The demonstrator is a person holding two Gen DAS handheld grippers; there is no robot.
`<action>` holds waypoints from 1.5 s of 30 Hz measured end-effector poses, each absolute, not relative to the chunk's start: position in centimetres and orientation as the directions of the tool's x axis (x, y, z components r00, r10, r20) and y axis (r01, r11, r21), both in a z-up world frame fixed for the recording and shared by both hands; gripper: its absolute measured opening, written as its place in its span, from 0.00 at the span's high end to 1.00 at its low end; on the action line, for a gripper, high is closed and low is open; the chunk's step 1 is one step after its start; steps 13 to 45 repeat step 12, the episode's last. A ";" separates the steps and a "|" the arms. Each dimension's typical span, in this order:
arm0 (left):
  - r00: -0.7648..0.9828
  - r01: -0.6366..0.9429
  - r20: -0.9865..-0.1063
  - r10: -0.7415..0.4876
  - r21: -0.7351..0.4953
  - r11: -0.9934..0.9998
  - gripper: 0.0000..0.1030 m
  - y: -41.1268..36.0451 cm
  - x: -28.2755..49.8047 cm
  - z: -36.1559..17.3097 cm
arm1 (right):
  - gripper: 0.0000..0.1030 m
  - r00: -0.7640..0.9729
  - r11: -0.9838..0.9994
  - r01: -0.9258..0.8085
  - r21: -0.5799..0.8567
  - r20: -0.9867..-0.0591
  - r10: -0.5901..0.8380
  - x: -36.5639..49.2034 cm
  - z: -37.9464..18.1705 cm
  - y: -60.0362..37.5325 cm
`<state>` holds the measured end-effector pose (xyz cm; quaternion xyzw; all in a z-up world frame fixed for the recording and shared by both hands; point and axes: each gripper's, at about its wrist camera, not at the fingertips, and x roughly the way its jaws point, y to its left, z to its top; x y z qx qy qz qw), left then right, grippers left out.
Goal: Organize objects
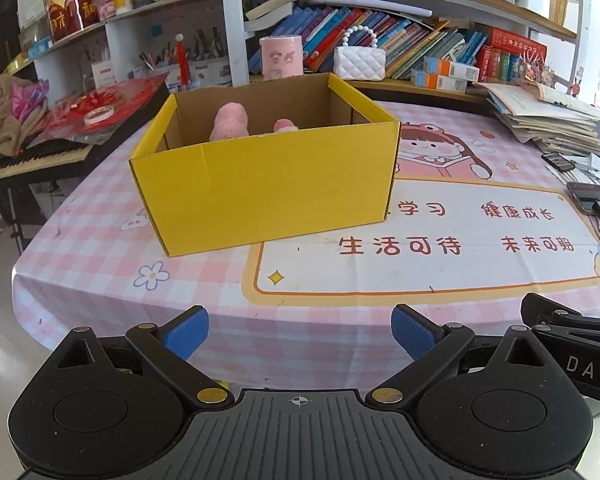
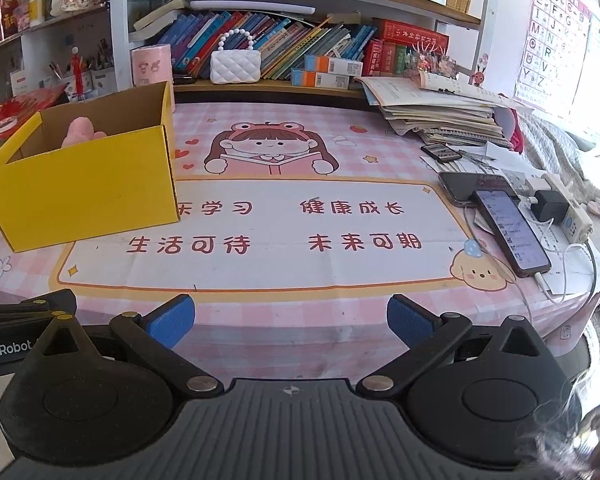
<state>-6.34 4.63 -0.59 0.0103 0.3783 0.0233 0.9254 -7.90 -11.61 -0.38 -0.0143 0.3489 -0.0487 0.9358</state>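
Note:
A yellow cardboard box (image 1: 268, 192) stands open on the pink checked table, left of centre; it also shows in the right wrist view (image 2: 88, 184) at the left. Pink plush toys (image 1: 230, 122) lie inside it, partly hidden by the box wall, and show in the right wrist view (image 2: 80, 130) too. My left gripper (image 1: 300, 334) is open and empty, held back at the table's near edge in front of the box. My right gripper (image 2: 290, 326) is open and empty at the near edge, right of the box.
Phones (image 2: 512, 232), a charger and cables lie at the table's right. A stack of papers and books (image 2: 440, 116) sits at the back right. Bookshelves with a white handbag (image 2: 236, 66) and a pink cup (image 1: 281, 56) stand behind. A keyboard with clutter (image 1: 32, 156) is at the left.

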 end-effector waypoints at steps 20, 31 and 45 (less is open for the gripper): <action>0.709 -0.045 -0.702 0.061 0.041 0.998 0.04 4.4 -5.8 -0.7 | 0.00 0.749 0.995 0.075 -0.064 -0.655 -0.099 -7.3 -0.5 -11.6; 0.709 -0.045 -0.702 0.061 0.041 0.998 0.04 4.4 -5.8 -0.7 | 0.00 0.749 0.995 0.075 -0.064 -0.655 -0.099 -7.3 -0.5 -11.6; 0.709 -0.045 -0.702 0.061 0.041 0.998 0.04 4.4 -5.8 -0.7 | 0.00 0.749 0.995 0.075 -0.064 -0.655 -0.099 -7.3 -0.5 -11.6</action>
